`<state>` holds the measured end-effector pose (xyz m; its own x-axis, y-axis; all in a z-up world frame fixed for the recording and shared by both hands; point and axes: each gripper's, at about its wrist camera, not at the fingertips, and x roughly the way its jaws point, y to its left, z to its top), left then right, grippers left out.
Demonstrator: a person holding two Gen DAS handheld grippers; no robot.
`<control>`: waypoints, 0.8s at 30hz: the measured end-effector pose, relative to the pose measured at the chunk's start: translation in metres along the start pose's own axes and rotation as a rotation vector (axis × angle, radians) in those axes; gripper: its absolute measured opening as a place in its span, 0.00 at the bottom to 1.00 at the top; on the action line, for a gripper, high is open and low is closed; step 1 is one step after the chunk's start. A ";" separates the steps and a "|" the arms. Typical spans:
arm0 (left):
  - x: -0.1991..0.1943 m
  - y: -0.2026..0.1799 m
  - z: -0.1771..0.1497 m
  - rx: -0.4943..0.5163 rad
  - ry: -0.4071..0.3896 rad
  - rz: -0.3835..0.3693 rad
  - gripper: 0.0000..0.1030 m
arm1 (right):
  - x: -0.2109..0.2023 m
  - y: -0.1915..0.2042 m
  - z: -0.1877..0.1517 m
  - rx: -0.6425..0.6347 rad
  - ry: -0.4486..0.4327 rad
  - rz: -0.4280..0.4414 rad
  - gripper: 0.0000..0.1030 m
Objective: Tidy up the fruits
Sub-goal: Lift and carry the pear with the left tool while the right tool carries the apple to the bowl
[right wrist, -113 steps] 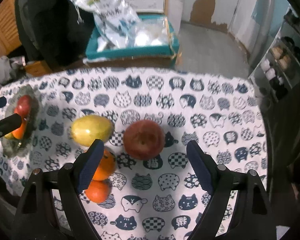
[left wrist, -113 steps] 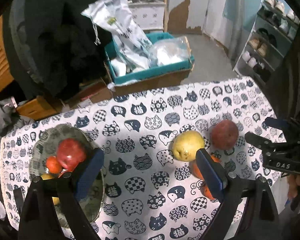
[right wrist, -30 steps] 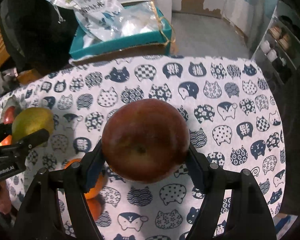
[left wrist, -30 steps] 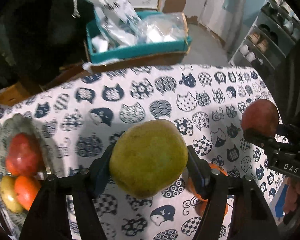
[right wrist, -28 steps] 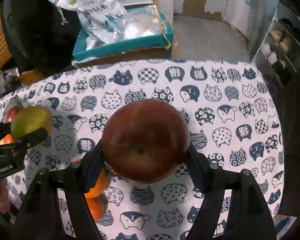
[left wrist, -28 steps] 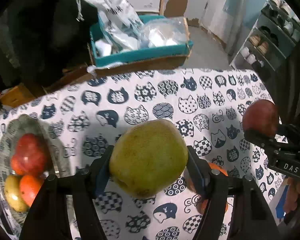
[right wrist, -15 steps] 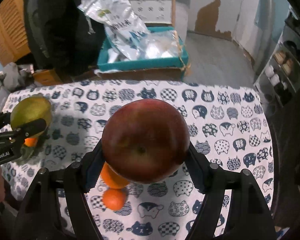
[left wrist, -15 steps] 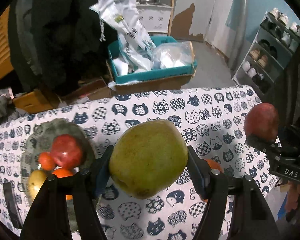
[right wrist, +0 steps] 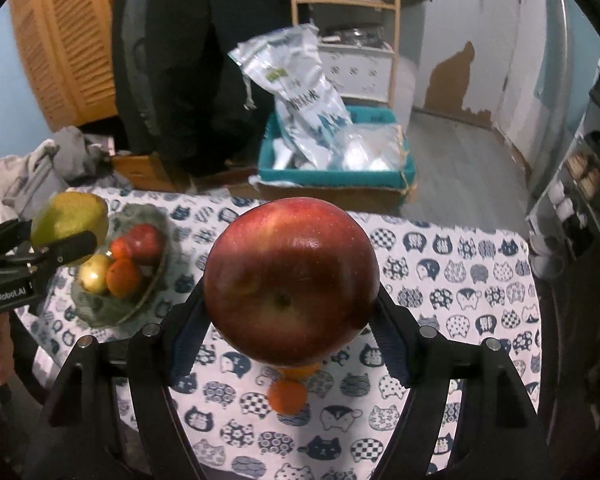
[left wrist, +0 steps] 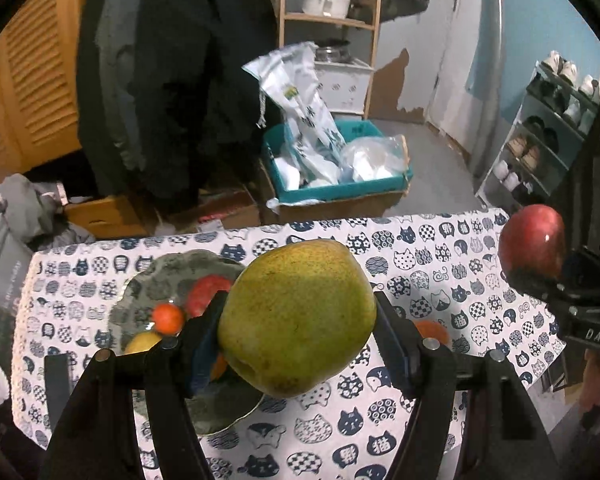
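My left gripper [left wrist: 298, 344] is shut on a green-yellow pear [left wrist: 296, 320] and holds it high above the table, over the right edge of the green glass plate [left wrist: 148, 288]. The pear also shows in the right wrist view [right wrist: 70, 226]. My right gripper [right wrist: 290, 320] is shut on a red apple [right wrist: 290, 280], also held high; it shows in the left wrist view [left wrist: 532, 242]. The plate [right wrist: 100, 308] holds a red apple [right wrist: 144, 240], oranges [right wrist: 122, 276] and a yellow fruit [right wrist: 92, 276]. Two oranges [right wrist: 287, 396] lie on the cat-print cloth [right wrist: 460, 280] under the apple.
Beyond the table's far edge stand a teal box with plastic bags [left wrist: 332, 168], a wooden shelf [left wrist: 328, 20], a dark coat [left wrist: 172, 80] and a shoe rack [left wrist: 548, 132] at the right. Grey clothes [right wrist: 28, 168] lie at the left.
Both grippers have risen well above the table with their fruits still held. The plate and the two oranges on the cloth have stayed in place.
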<state>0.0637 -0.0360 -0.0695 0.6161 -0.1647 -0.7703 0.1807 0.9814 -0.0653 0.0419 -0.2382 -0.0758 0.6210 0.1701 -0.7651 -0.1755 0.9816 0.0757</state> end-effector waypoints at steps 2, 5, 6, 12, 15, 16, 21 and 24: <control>-0.009 0.006 -0.003 -0.008 -0.010 0.005 0.69 | -0.006 0.006 0.003 -0.009 -0.013 0.013 0.72; -0.021 0.015 -0.007 -0.023 -0.024 0.006 0.69 | -0.013 0.017 0.005 -0.028 -0.032 0.033 0.72; -0.025 0.019 -0.009 -0.027 -0.030 0.011 0.69 | -0.015 0.020 0.005 -0.033 -0.036 0.038 0.72; -0.039 0.039 -0.018 -0.063 -0.048 0.038 0.69 | -0.020 0.040 0.009 -0.061 -0.052 0.081 0.72; -0.041 0.049 -0.021 -0.089 -0.048 0.052 0.69 | -0.020 0.052 0.011 -0.075 -0.052 0.100 0.72; -0.042 0.052 -0.023 -0.094 -0.050 0.058 0.69 | -0.019 0.055 0.012 -0.080 -0.052 0.105 0.72; -0.042 0.072 -0.031 -0.128 -0.042 0.083 0.69 | -0.008 0.075 0.019 -0.103 -0.042 0.133 0.72; -0.040 0.083 -0.035 -0.149 -0.034 0.097 0.69 | 0.002 0.087 0.022 -0.116 -0.030 0.153 0.72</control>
<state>0.0268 0.0555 -0.0661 0.6512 -0.0692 -0.7558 0.0046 0.9962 -0.0872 0.0451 -0.1509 -0.0565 0.6026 0.3212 -0.7306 -0.3557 0.9276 0.1143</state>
